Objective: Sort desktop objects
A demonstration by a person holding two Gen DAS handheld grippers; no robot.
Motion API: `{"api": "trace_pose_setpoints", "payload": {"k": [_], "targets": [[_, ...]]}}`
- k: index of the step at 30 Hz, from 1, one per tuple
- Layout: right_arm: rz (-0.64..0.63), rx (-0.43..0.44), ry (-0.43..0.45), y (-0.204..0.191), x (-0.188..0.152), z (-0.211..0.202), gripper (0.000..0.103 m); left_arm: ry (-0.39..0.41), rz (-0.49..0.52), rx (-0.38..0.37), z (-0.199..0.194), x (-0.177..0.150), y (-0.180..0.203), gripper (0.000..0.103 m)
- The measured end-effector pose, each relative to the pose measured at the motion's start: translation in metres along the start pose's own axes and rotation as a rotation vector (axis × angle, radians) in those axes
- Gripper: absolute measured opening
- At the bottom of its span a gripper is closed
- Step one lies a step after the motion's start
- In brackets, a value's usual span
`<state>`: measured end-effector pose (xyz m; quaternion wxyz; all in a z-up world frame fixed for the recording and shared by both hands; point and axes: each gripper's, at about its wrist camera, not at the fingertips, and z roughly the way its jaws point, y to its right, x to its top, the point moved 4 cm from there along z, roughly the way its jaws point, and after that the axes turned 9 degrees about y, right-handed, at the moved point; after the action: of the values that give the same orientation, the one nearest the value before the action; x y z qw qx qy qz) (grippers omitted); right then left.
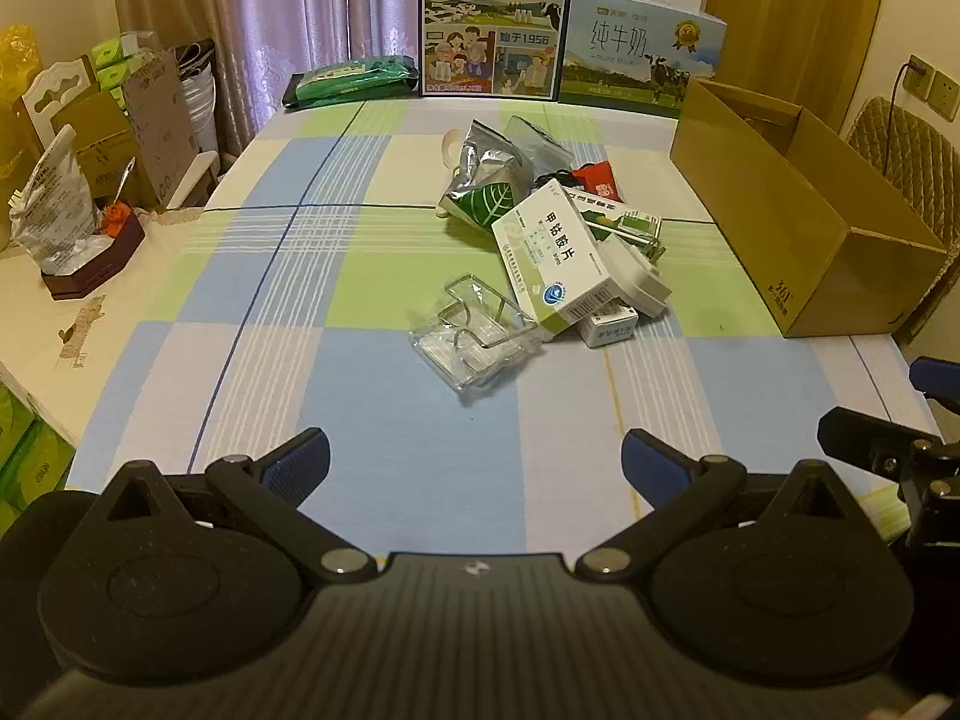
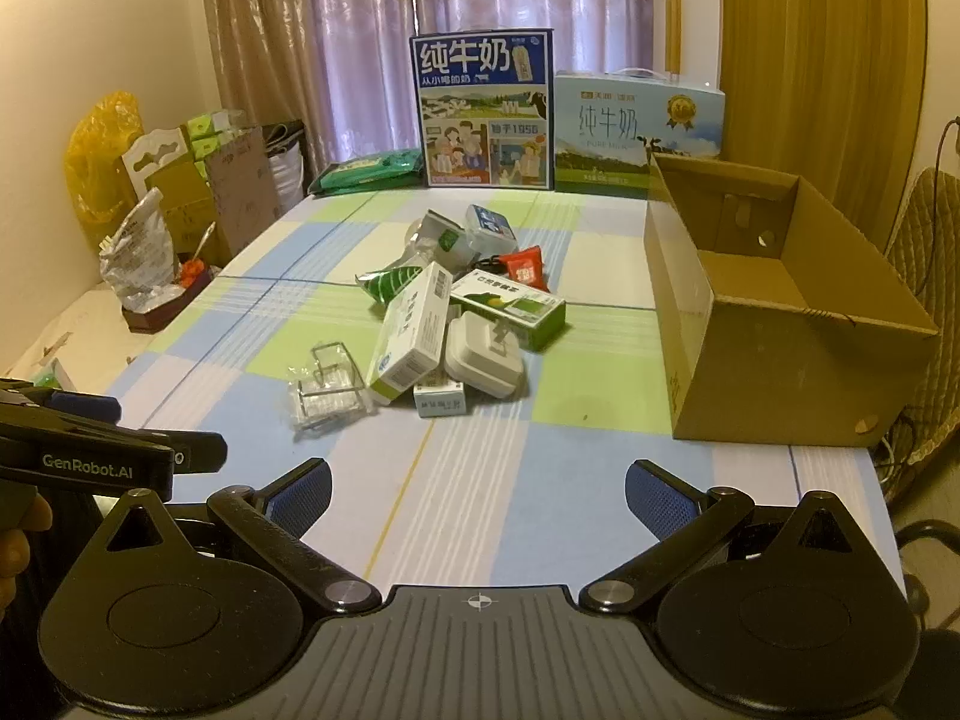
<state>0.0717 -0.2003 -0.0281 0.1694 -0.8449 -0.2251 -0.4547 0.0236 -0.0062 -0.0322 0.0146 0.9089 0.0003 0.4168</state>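
Jaws of left gripper [image 1: 475,462] spread wide, empty, low over checked table [image 1: 384,396]. Right gripper [image 2: 478,492] likewise: jaws parted, nothing between. Pile of desktop objects well ahead of both, none touching jaws: clear plastic packet [image 2: 327,387] nearest, then white-green medicine box [image 2: 411,333], small white box [image 2: 441,399], white adapter [image 2: 483,360], green box [image 2: 510,309], red pouch [image 2: 527,267]. Open cardboard box [image 2: 774,324] right of pile.

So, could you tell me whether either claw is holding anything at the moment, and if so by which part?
Nothing is held. The left claw and the right claw are both open over bare tablecloth, short of the pile of items.
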Motion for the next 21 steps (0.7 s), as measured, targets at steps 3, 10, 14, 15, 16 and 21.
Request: {"api": "trace_pose_setpoints", "payload": {"k": [3,10,14,15,16,21], "targets": [[0.001,-0.001,-0.002,-0.0001,-0.0008,0.0004,0.101,-0.002,-0.004,0.001,0.0008,-0.0001,-0.0002,0.102],[0.001,-0.001,-0.003,0.0001,-0.0015,0.0004,0.101,-0.004,-0.008,0.002,0.0015,-0.0009,-0.0008,0.102],[0.004,-0.001,-0.006,0.0008,-0.0024,0.0015,0.101,-0.005,-0.011,0.001,0.002,-0.0022,-0.0014,0.102],[0.004,-0.001,-0.006,0.0007,-0.0027,0.0015,0.101,-0.006,-0.011,0.001,0.0025,-0.0027,-0.0013,0.102],[0.005,0.0,-0.007,0.0009,-0.0025,0.0016,0.101,-0.006,-0.012,0.001,0.0027,-0.0028,-0.0012,0.102],[0.008,0.0,-0.01,0.0013,-0.0033,0.0021,0.101,-0.011,-0.019,0.001,0.0035,-0.0039,-0.0023,0.102]]}}
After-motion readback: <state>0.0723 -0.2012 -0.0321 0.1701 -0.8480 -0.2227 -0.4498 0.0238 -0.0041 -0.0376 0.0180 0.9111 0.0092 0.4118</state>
